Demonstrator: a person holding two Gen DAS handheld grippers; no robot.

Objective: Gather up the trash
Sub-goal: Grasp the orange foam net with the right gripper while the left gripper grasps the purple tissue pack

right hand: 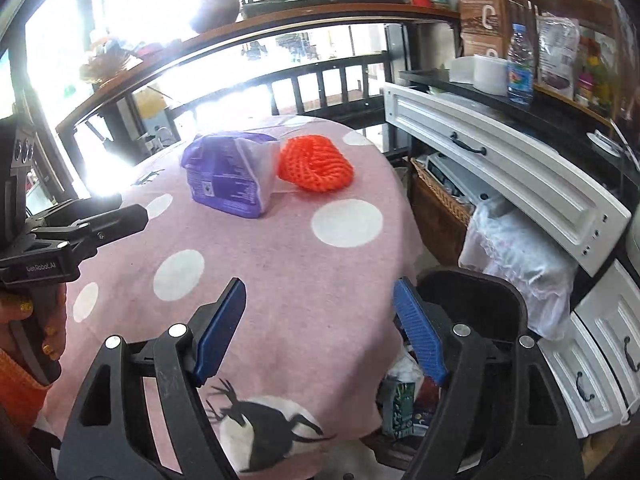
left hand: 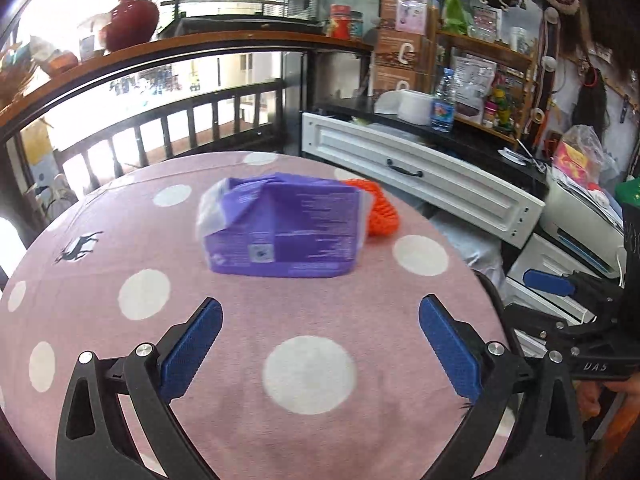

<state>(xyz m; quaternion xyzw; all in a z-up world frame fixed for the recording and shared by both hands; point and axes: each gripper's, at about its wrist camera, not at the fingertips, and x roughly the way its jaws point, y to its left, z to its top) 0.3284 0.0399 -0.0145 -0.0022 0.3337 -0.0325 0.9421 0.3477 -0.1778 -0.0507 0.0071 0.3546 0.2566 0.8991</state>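
A purple package is lying on the table, toward its far side, at about twelve o'clock from the left gripper. Part of the package is clear plastic, and small print is covering its purple face (the print is too blurred to read). An orange net is sitting just beside the package, at its three o'clock in the right wrist view; whether the two are touching I cannot tell.

A pink cloth with white dots and a dark deer figure is covering the table. The left gripper is hovering over the near part of this cloth with its blue pads spread wide, and nothing is between them. The right gripper is hanging over the near right edge of the table, its jaws also standing apart and holding nothing.

Below that edge, at about five o'clock from the package in the right wrist view, a dark bin is standing with a carton and other packaging inside. A hand is gripping the handle of the left gripper at nine o'clock of that view. White drawers are standing beyond the table at about two o'clock.
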